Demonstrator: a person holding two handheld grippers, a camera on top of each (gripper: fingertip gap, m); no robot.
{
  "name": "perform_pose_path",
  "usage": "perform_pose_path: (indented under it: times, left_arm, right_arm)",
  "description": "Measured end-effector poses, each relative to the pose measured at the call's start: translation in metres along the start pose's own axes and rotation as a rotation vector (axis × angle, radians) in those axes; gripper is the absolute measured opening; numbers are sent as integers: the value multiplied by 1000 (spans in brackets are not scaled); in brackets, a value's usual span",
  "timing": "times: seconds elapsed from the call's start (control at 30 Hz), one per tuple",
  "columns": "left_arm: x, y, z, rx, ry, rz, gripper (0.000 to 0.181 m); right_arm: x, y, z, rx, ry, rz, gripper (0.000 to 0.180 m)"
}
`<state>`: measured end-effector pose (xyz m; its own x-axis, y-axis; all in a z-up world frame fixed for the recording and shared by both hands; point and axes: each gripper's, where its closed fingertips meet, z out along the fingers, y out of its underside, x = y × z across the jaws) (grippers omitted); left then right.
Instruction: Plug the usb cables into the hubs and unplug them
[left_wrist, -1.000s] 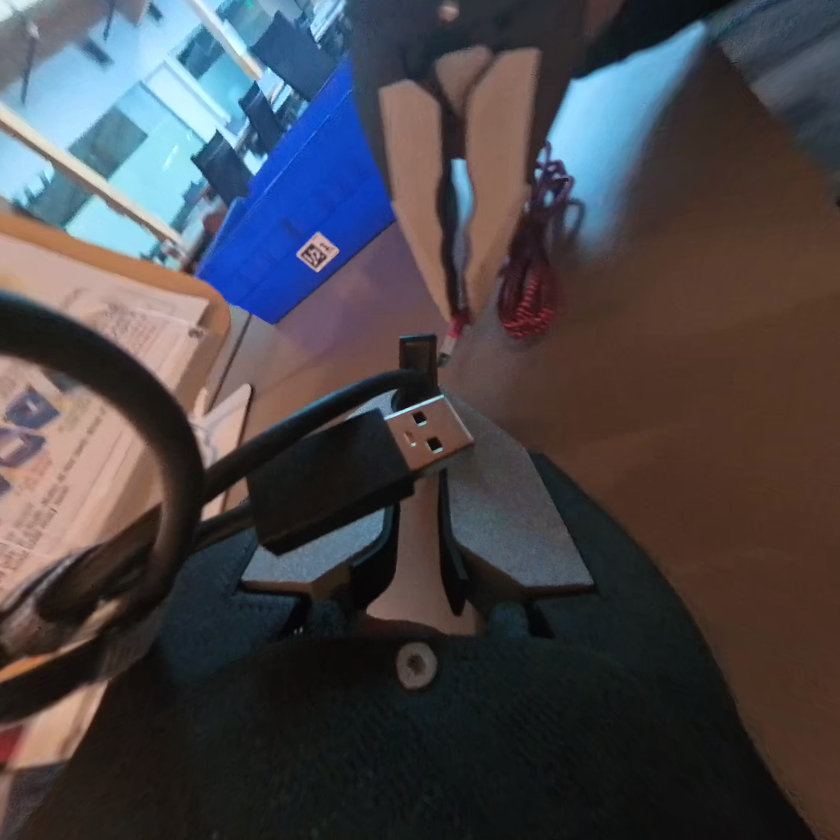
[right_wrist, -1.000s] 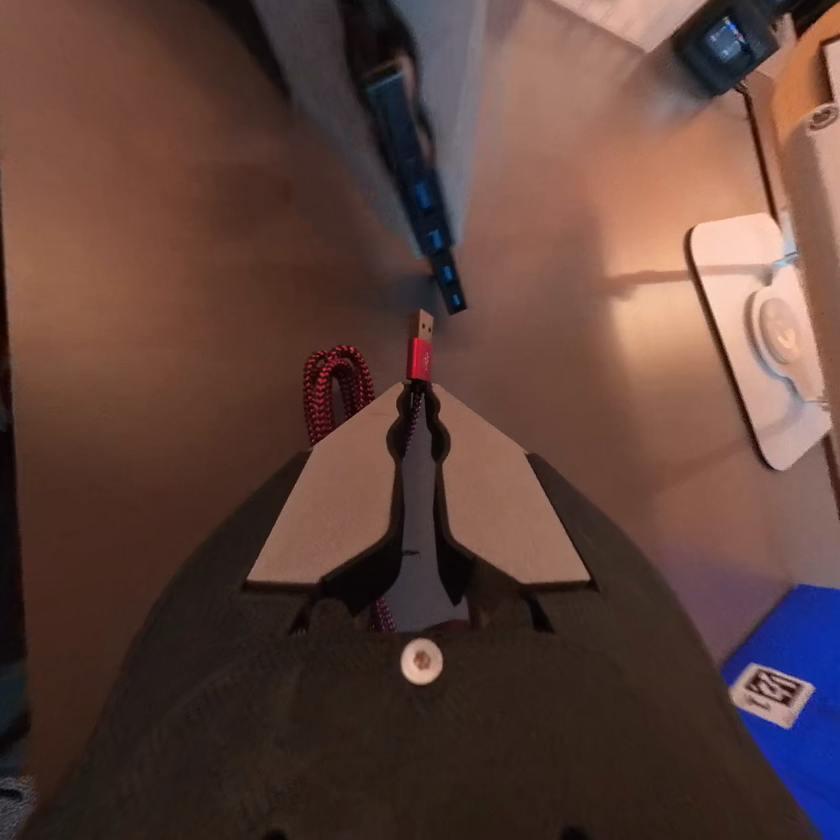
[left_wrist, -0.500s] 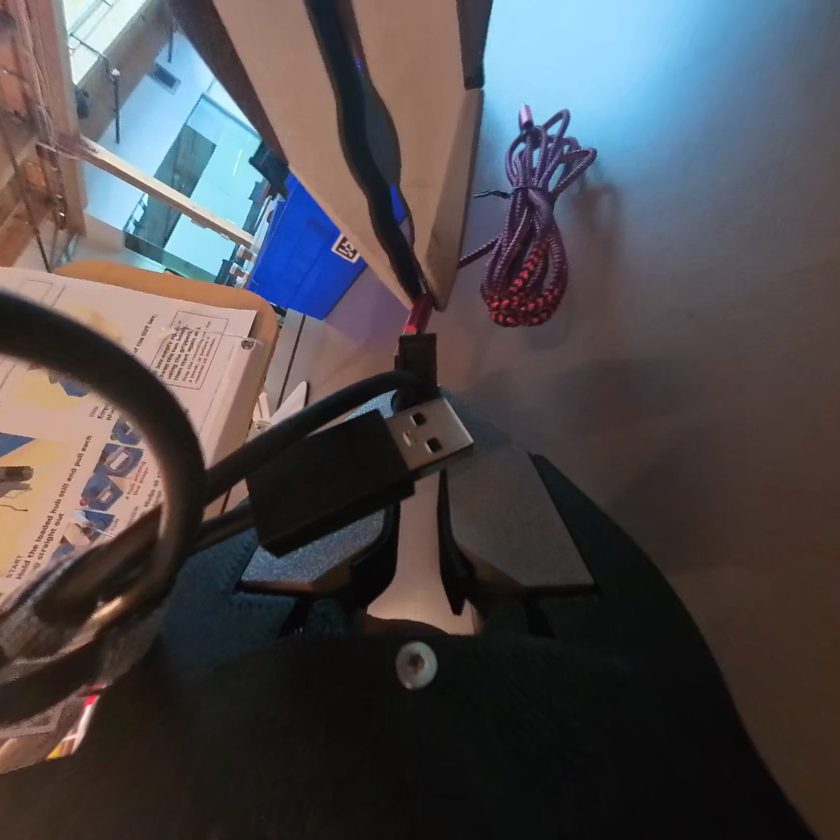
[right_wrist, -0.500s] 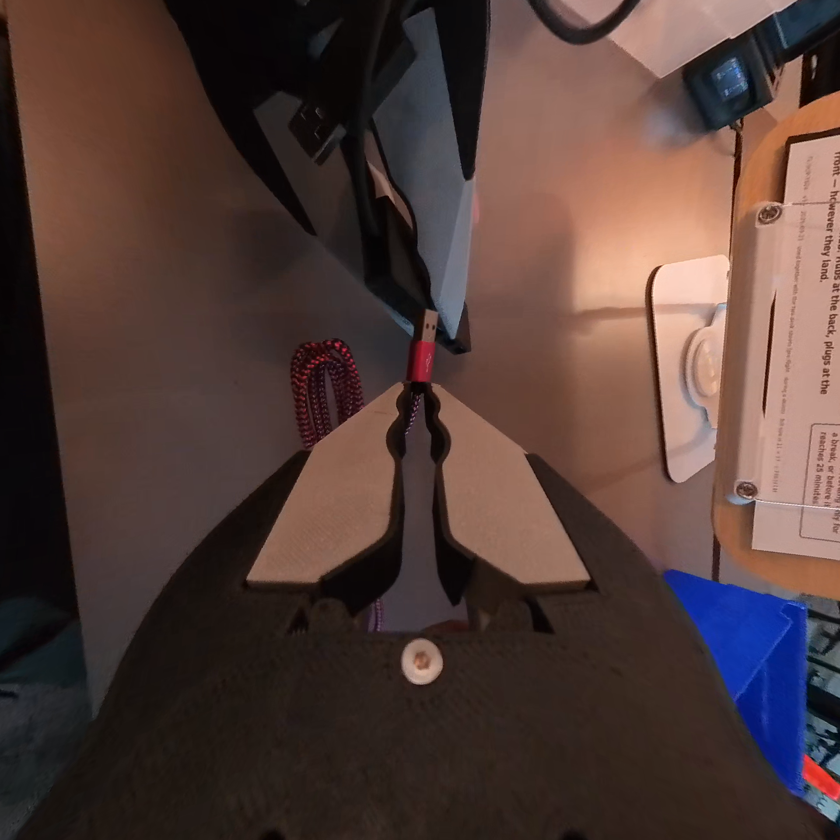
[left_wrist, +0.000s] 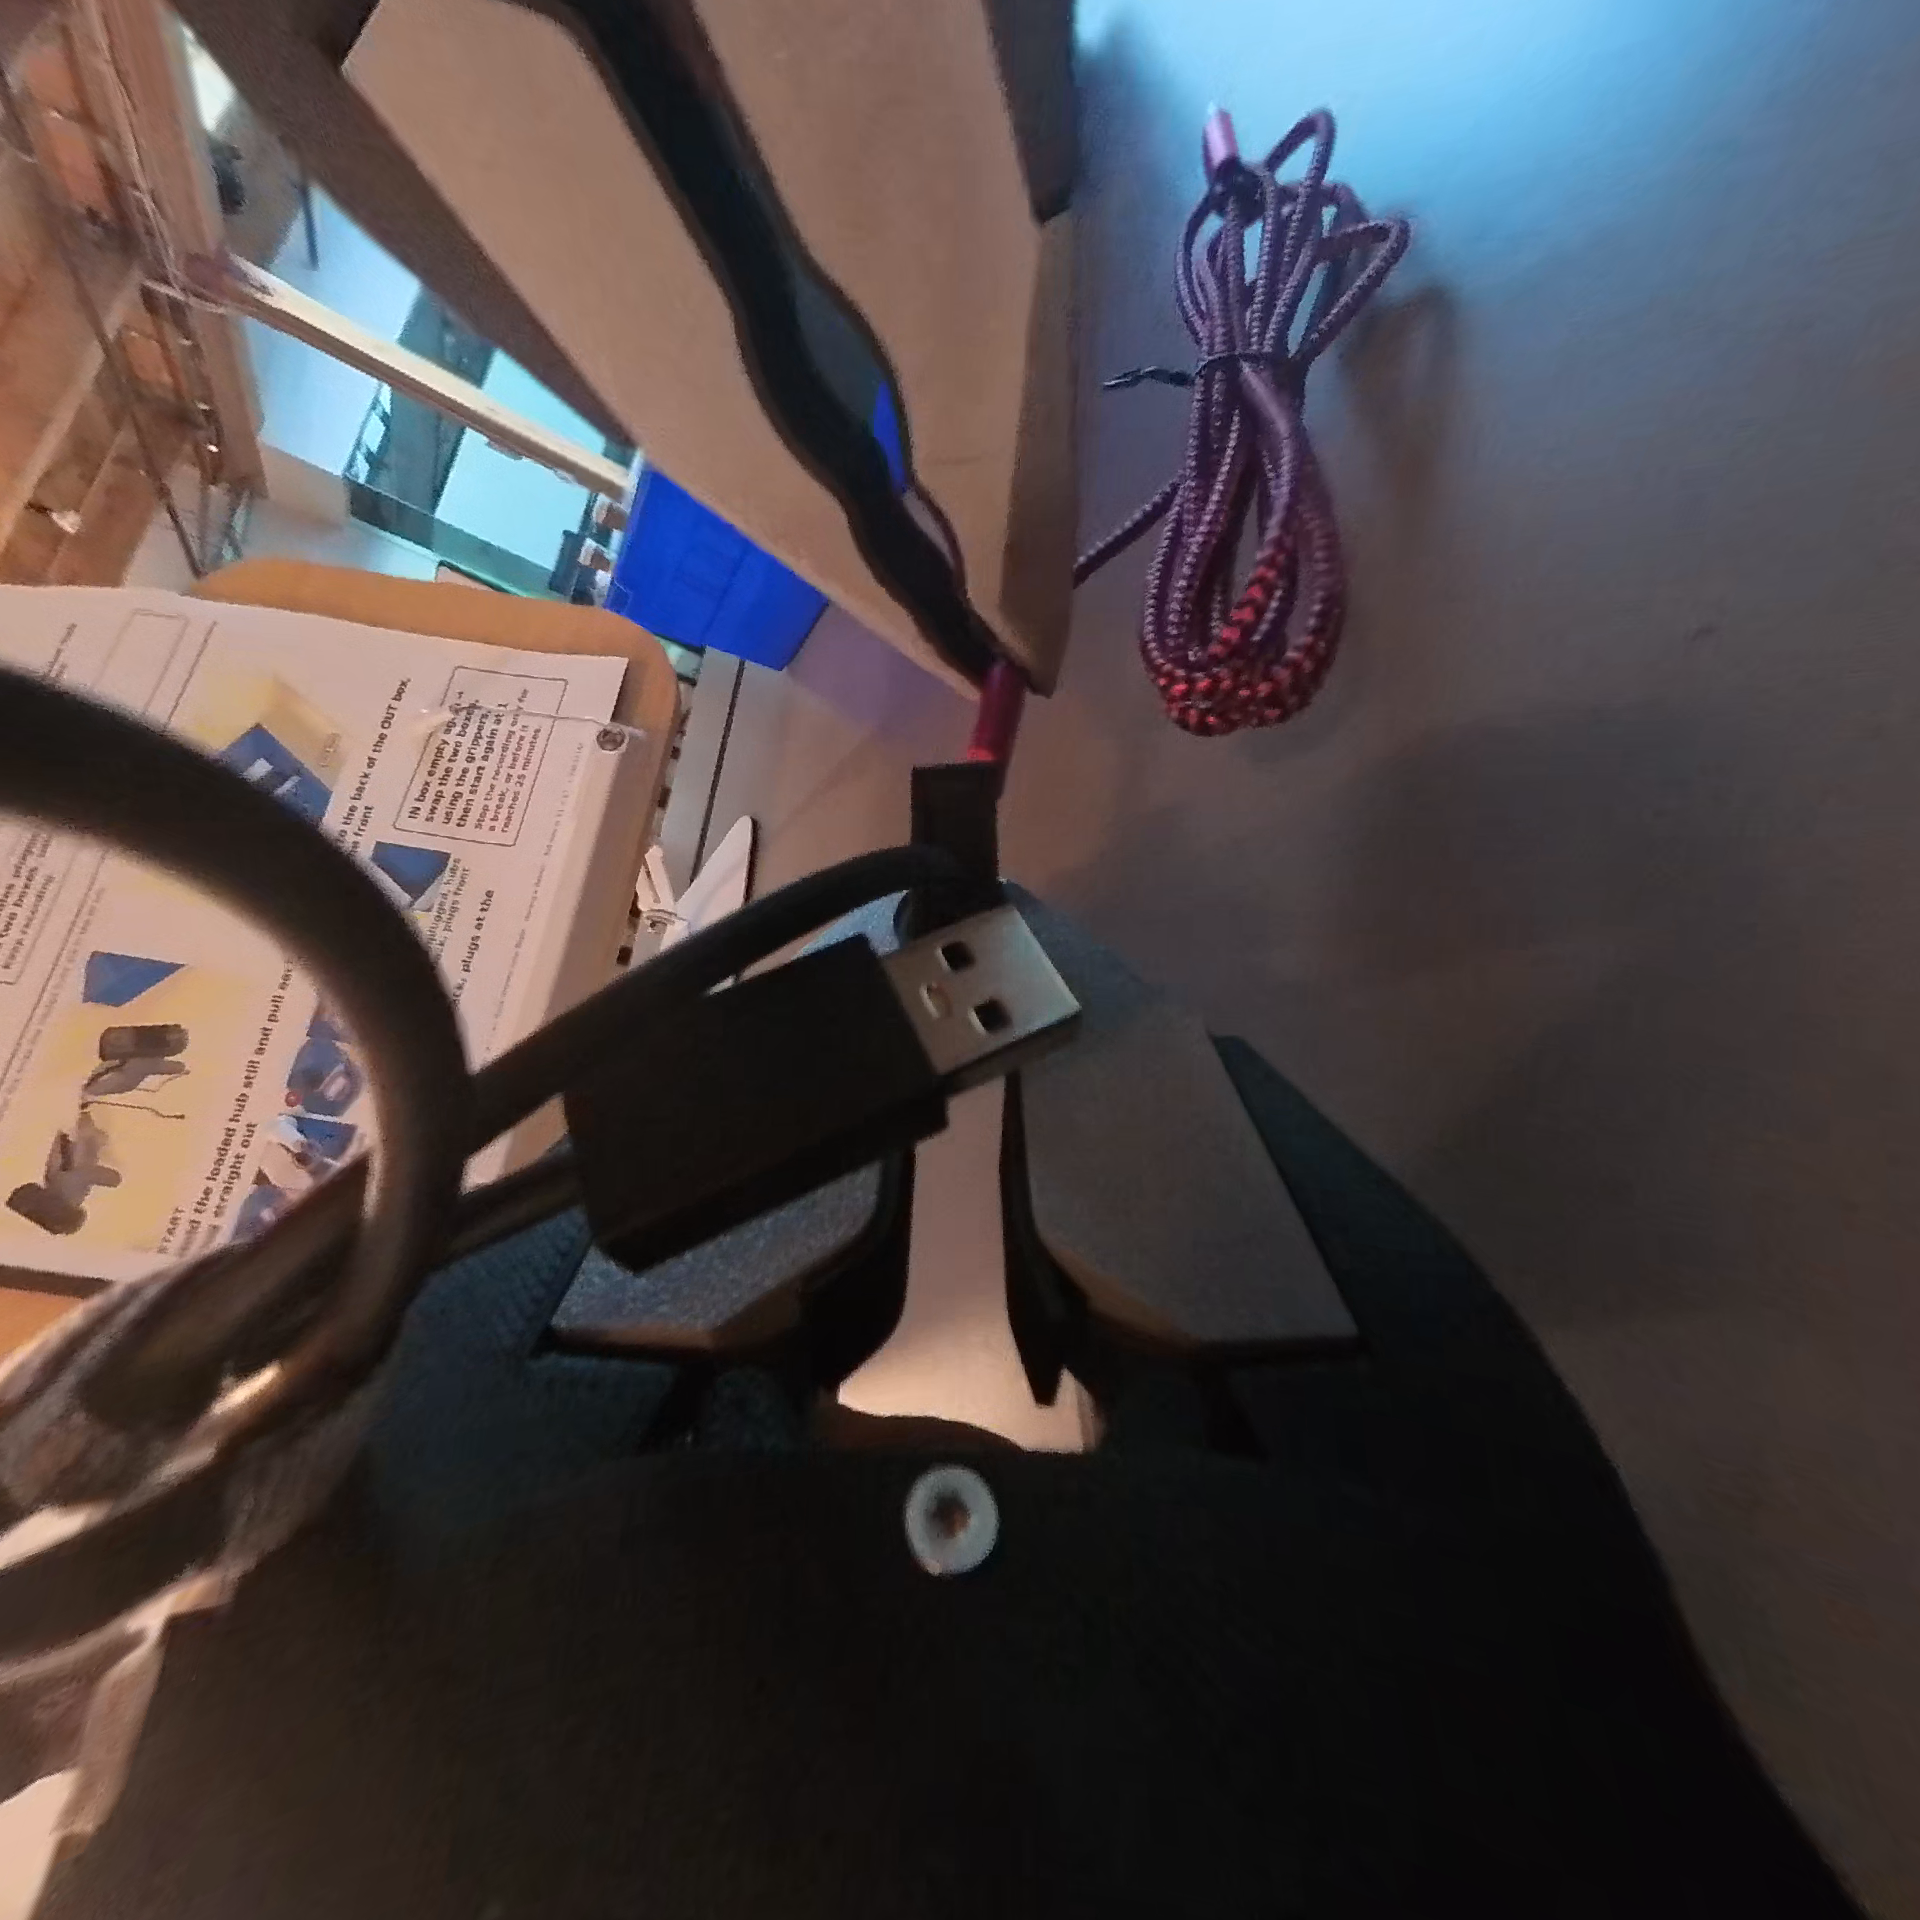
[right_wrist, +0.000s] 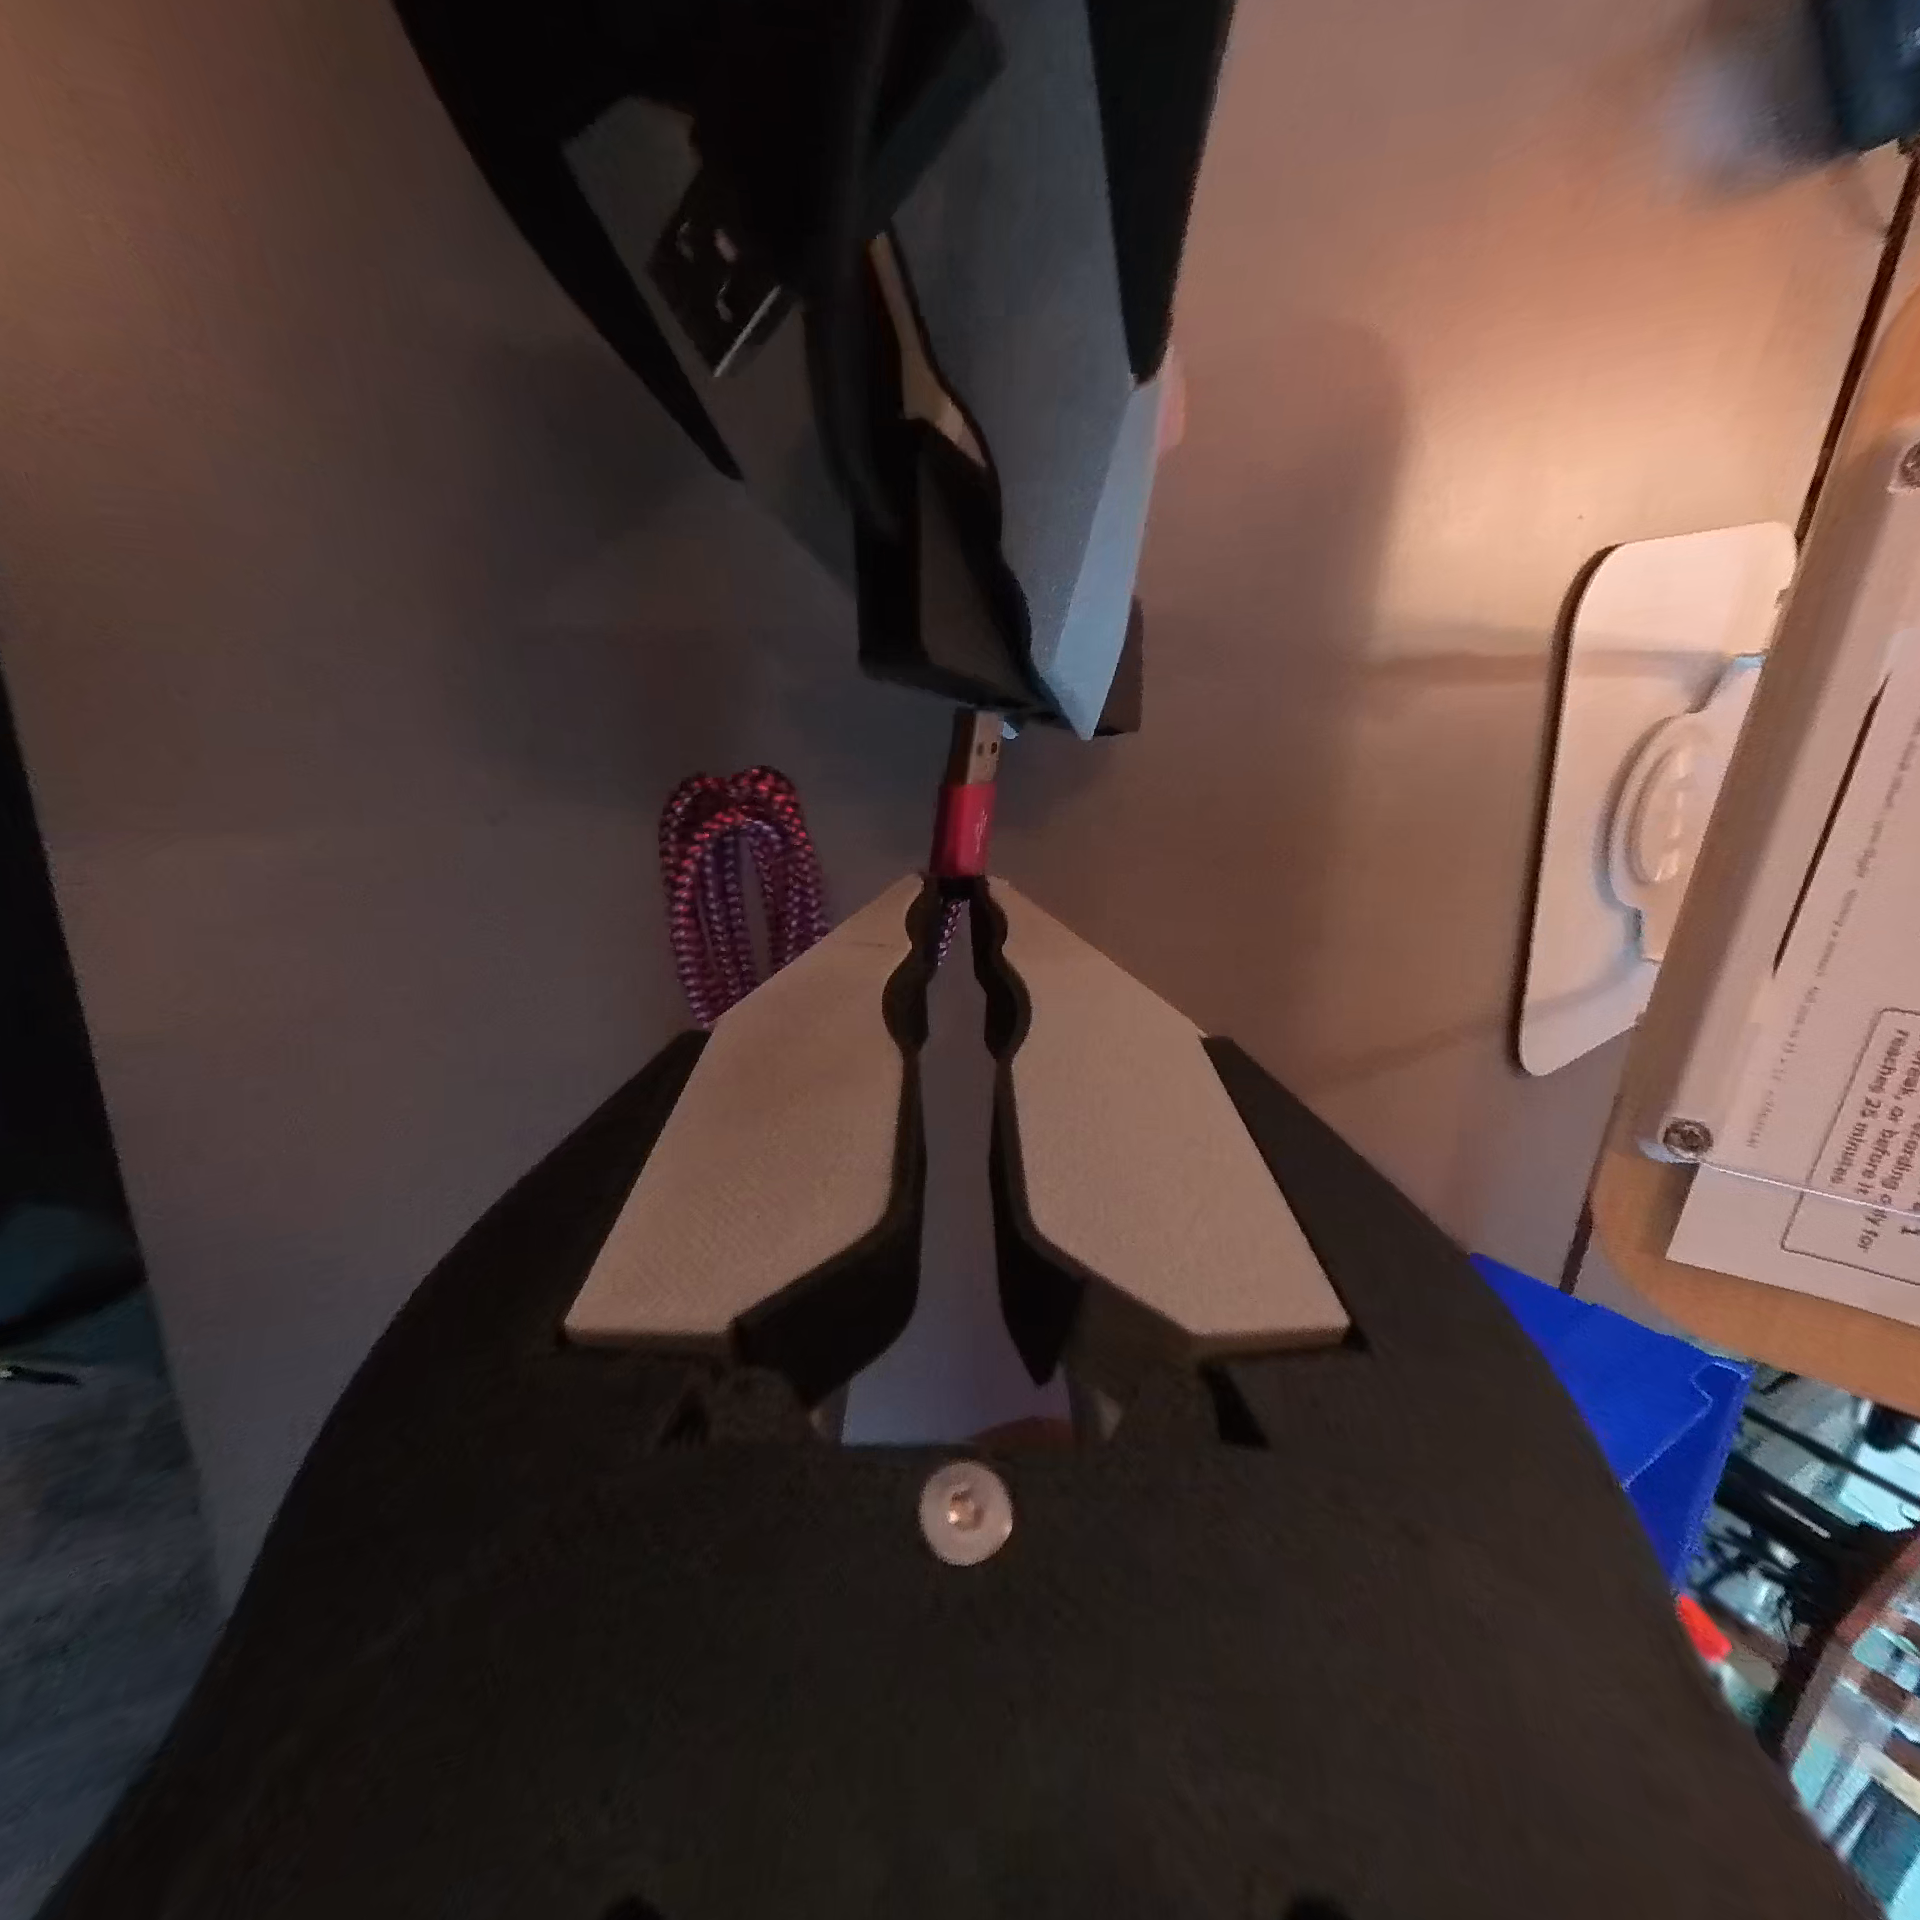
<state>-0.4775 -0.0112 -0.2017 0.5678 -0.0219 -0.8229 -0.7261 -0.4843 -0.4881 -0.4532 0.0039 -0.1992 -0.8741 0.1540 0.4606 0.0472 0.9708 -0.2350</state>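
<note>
Plain grey-brown surface filled right half of left wrist view, washed bluish toward upper right. Warm orange glow lay on surface at upper right of right wrist view. Rounded wooden board with printed instruction sheet at left of left wrist view. Blue bin behind it, upper centre-left. Glass partition with pale rail and wooden shelving at upper left. White rounded plate at right edge of right wrist view. Grey floor at lower left.
</note>
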Motion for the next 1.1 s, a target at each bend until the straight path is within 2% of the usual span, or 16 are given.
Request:
perform_pose_path:
  times: [0.03,0.07,0.1,0.13,0.2,0.23,0.57,0.63,0.67,0.7,0.9,0.93,1.03,1.1]
  left_arm:
    - [1,0,1,-8,-2,13,96]
    - [1,-1,1,-13,-6,23,96]
    - [2,-2,1,-16,-9,29,83]
    - [2,-2,2,-23,-12,33,83]
    - [1,2,3,-51,-29,68,84]
    - [0,4,3,-72,-47,99,97]
    - [0,4,4,-87,-45,62,95]
    - [2,3,4,-72,-20,20,81]
    - [3,3,3,-66,-2,-9,95]
    - [4,3,3,-64,12,-29,7]
    - [9,3,4,-69,25,-4,7]
    - [9,3,4,-70,23,1,90]
    - [7,5,3,-67,27,-33,87]
    - [5,4,3,-63,25,-65,75]
  right_arm:
    - [2,1,1,-18,2,-3,3]
    - [3,3,3,-37,4,-7,3]
    - [4,4,5,-55,4,-10,3]
    - [6,5,6,-67,5,-10,3]
    - [7,5,7,-73,4,-14,3]
    - [6,4,7,-76,4,-20,3]
    - [6,5,8,-124,5,-85,3]
    - [5,5,8,-119,1,-103,3]
    - [4,4,8,-117,2,-113,3]
    - [3,3,7,-115,0,-118,3]
    - [1,0,7,-89,-29,-119,3]
    - [1,-1,8,-75,-32,-116,3]
    - [3,-5,8,-4,-27,-117,2]
    - [5,-7,6,61,-30,-92,2]
